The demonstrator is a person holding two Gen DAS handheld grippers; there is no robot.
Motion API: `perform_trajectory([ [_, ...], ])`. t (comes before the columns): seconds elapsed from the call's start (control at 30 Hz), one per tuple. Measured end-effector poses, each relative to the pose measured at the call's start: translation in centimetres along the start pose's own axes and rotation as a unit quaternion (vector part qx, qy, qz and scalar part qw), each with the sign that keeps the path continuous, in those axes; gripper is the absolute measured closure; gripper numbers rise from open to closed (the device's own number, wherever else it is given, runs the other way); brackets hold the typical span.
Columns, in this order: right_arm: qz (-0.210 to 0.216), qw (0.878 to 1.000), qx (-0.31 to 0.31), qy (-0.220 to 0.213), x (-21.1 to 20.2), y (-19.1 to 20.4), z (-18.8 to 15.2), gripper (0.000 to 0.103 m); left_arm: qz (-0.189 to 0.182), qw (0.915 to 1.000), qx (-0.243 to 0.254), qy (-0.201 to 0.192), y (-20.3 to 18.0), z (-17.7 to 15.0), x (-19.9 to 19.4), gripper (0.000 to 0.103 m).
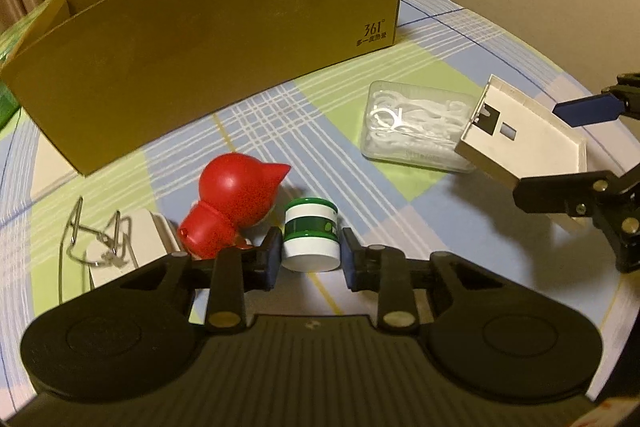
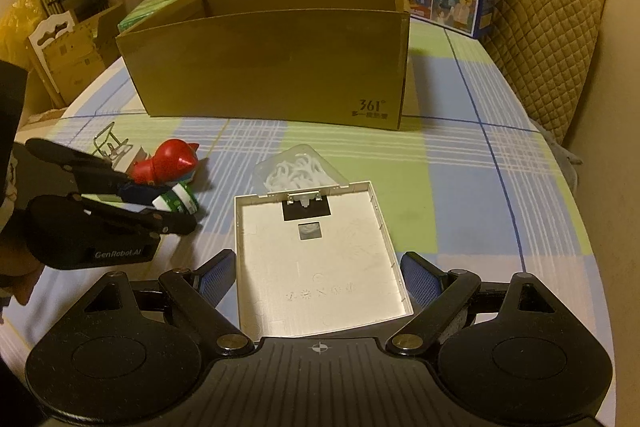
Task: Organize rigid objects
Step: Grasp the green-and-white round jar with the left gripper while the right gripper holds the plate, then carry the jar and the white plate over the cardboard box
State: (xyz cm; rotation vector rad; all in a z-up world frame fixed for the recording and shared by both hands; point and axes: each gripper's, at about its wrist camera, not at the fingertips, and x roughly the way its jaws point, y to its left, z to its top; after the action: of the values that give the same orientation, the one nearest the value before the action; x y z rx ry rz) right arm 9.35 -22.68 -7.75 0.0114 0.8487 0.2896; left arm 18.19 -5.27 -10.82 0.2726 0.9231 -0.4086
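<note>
Now I hold two things, and the box waits.

My left gripper (image 1: 311, 261) is squeezed tight on the little green and white jar (image 1: 311, 241), which sits on the checked tablecloth (image 1: 420, 67) just beside the red toy (image 1: 234, 201). My right gripper (image 2: 318, 277) holds the flat white plastic cover (image 2: 316, 267) between its pads, with its far end over the clear box of floss picks (image 1: 412, 125). The big cardboard box (image 2: 272, 67) stands behind them, and I can see nothing inside it from here. So I think the job is only starting. The jar, the cover, the red toy, the floss picks and the wire clips (image 1: 98, 237) on the left all need to go in.
</note>
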Motion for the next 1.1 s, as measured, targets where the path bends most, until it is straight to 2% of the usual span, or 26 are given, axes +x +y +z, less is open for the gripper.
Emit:
perform_trajectory([
  [0.43, -0.001, 1.000, 0.003, -0.019, -1.9, 0.4, 0.8, 0.018, -0.011, 0.9974, -0.072, -0.004, -0.3, -1.2, -3.4, 0.078],
  [1.1, -0.007, 0.999, -0.005, -0.043, -5.3, 2.2, 1.8, 0.018, 0.011, 0.9934, -0.100, -0.054, 0.8, -1.0, -9.7, 0.078],
])
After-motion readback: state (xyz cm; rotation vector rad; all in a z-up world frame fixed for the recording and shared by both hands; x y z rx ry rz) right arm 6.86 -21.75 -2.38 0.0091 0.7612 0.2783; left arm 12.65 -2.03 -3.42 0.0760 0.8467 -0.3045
